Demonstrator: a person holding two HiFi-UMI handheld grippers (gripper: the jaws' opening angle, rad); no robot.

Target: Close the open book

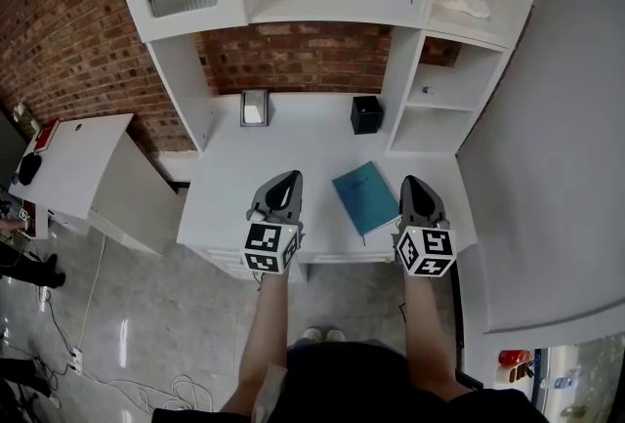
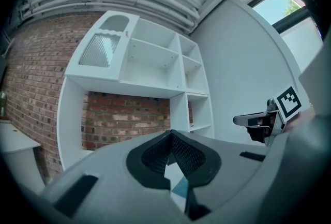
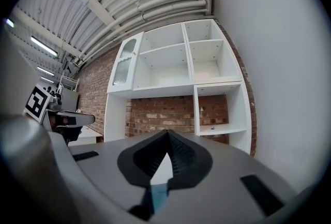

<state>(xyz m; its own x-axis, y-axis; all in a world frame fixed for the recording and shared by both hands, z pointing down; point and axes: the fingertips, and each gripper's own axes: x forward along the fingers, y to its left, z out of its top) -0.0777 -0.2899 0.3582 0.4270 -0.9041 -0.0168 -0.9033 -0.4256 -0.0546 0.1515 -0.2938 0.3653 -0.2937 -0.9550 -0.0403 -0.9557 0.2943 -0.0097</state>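
Observation:
A teal book (image 1: 366, 198) lies shut and flat on the white desk (image 1: 303, 152), near its front edge, turned at a slant. My left gripper (image 1: 290, 175) hovers level just left of the book with its jaws shut and nothing in them. To the book's right my right gripper (image 1: 410, 181) is also shut and holds nothing. In the left gripper view the jaw tips (image 2: 171, 132) meet, and a teal sliver (image 2: 181, 187) shows below them. In the right gripper view the tips (image 3: 166, 131) meet the same way over a teal patch (image 3: 158, 197).
A black box (image 1: 366, 114) and a small grey holder (image 1: 254, 106) stand at the back of the desk against the brick wall. White shelving (image 1: 430, 104) rises behind and to the right; a white cloth (image 1: 464, 5) lies on one shelf. A low white side table (image 1: 73, 157) stands to the left.

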